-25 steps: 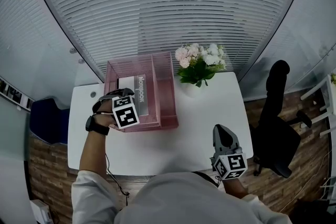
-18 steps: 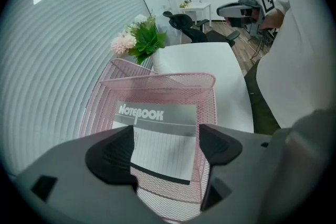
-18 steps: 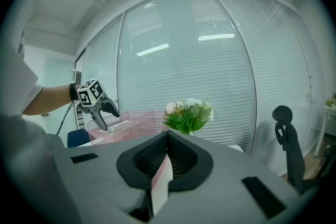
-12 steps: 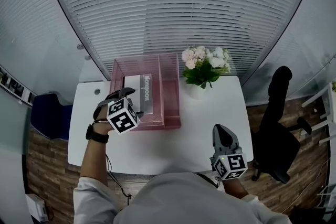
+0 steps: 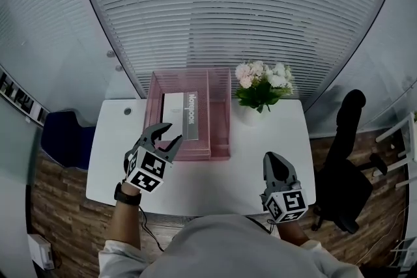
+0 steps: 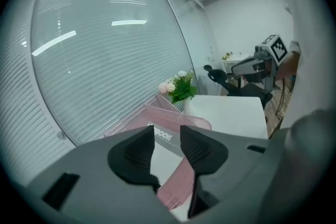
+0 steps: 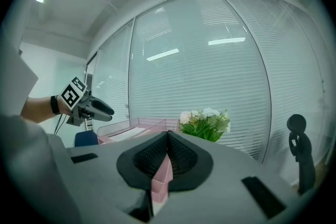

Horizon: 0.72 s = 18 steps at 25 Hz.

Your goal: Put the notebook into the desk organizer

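The notebook (image 5: 183, 116), white and grey with a printed spine, lies inside the left compartment of the pink mesh desk organizer (image 5: 219, 119) at the back of the white desk (image 5: 215, 180). My left gripper (image 5: 167, 136) hovers just in front of the organizer, off the notebook. Its jaws are closing with nothing between them. In the left gripper view, the notebook (image 6: 164, 137) and organizer (image 6: 181, 119) show past the gap of the left gripper (image 6: 167, 148). My right gripper (image 5: 277, 167) rests shut and empty near the desk's front right edge; its own view shows the right gripper (image 7: 167, 150) with pads together.
A vase of white and pink flowers (image 5: 263, 85) stands right of the organizer. A black office chair (image 5: 344, 140) is off the desk's right side, a blue seat (image 5: 62, 140) off its left. A glass wall with blinds runs behind the desk.
My left gripper has drawn back from the organizer toward the desk's front and its jaws have narrowed. The notebook stays in the organizer. The right gripper has not moved.
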### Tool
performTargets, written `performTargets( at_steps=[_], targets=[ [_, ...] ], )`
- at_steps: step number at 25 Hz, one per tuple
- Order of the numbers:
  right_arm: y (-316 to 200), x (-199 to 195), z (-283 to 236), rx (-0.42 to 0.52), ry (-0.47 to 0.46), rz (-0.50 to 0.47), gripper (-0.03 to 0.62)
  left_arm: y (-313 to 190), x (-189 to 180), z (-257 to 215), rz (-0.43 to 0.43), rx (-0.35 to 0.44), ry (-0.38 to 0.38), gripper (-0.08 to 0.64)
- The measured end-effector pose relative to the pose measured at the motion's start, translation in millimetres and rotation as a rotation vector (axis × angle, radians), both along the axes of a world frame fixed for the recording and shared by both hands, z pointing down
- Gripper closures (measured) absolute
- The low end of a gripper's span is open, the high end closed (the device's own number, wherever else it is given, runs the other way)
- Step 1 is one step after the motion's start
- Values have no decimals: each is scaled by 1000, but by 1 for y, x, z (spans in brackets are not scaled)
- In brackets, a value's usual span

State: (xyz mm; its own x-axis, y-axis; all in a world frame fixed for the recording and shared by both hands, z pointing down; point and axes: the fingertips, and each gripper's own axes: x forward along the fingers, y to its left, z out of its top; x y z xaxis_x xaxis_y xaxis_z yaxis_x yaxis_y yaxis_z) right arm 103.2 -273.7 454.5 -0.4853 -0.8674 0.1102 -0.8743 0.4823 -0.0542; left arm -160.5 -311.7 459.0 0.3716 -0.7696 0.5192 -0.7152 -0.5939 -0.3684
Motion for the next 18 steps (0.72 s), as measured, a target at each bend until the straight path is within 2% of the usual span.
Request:
performTargets(
  at_steps=[7, 12, 16, 18],
  targets=[
    [1, -21, -11, 38, 15, -34, 581, 25, -20, -25, -140, 145, 257, 541],
    [6, -34, -18, 57, 25, -50, 581, 49, -31, -28, -205, 199, 377, 551],
    [9, -39, -18, 60, 29, -47, 581, 64, -48, -25, -282, 205, 538, 552],
    [9, -40, -19, 62, 31, -44, 581, 67, -53, -23, -297, 206, 579, 551]
  ],
)
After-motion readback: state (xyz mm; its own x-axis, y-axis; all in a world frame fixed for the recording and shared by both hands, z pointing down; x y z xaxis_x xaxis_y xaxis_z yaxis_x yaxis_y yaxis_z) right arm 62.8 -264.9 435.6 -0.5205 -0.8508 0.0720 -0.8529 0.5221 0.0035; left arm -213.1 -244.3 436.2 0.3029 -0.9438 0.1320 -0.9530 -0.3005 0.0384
